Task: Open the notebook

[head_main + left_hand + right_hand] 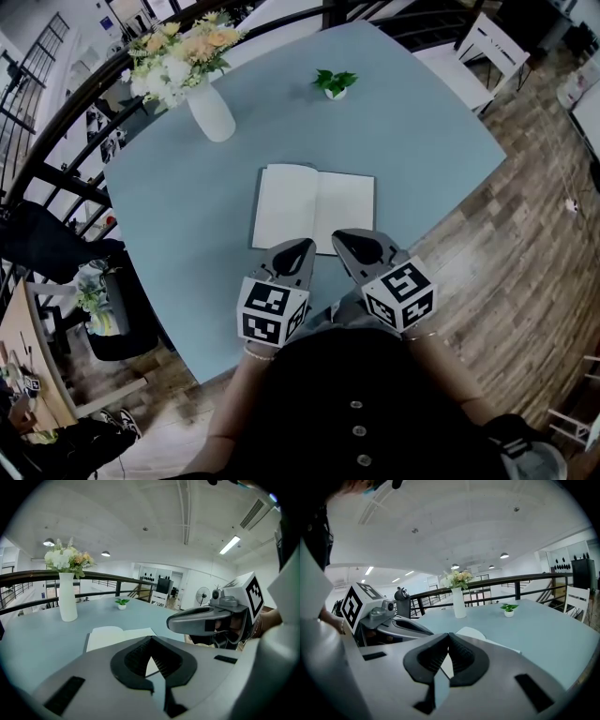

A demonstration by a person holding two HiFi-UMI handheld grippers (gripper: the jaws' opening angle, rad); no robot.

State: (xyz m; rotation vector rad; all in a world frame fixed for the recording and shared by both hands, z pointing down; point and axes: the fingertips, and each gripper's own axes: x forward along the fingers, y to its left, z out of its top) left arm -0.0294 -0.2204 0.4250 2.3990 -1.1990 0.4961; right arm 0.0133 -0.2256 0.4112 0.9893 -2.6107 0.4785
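White pages show: the notebook lies open by the table's near edge, so opening looks done. Left gripper and right gripper hover, jaws closed on nothing; only drawing back remains.

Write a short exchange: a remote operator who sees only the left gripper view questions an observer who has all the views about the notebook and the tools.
Operator: I see only part of the pages. Is the whole notebook open?
Observer: Yes. The head view shows the notebook lying flat on the table with both pages showing.
Operator: I see the right tool only side-on. Is it holding anything?
Observer: No. In the right gripper view the right tool has its jaws together with nothing between them.
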